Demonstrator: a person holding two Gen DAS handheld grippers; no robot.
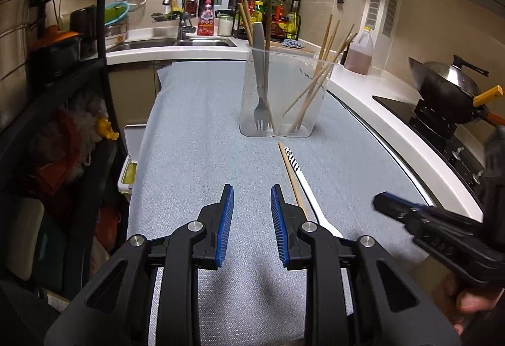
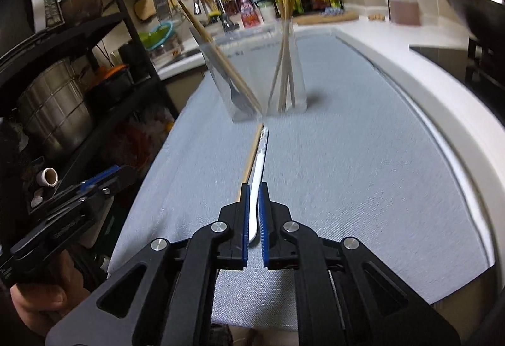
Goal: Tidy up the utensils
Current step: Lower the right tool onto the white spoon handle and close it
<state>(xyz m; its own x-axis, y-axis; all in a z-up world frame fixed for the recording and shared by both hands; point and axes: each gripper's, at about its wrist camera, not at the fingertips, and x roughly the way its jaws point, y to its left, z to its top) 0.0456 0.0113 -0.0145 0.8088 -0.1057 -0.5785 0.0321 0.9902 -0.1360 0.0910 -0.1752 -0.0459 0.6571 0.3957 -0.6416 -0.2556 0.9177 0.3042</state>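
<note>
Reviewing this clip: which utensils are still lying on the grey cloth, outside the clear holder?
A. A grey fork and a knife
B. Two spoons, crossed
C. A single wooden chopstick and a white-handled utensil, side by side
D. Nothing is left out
C: a wooden chopstick and a white-handled utensil lie side by side on the grey cloth in front of the clear holder, which already holds the grey fork.

The white plastic utensil's (image 2: 256, 188) working end stayed hidden behind the right gripper's (image 2: 254, 191) blue-padded fingers; the clear plastic holder (image 2: 252, 74) and its wooden chopsticks (image 2: 284, 68) were motion-blurred.
</note>
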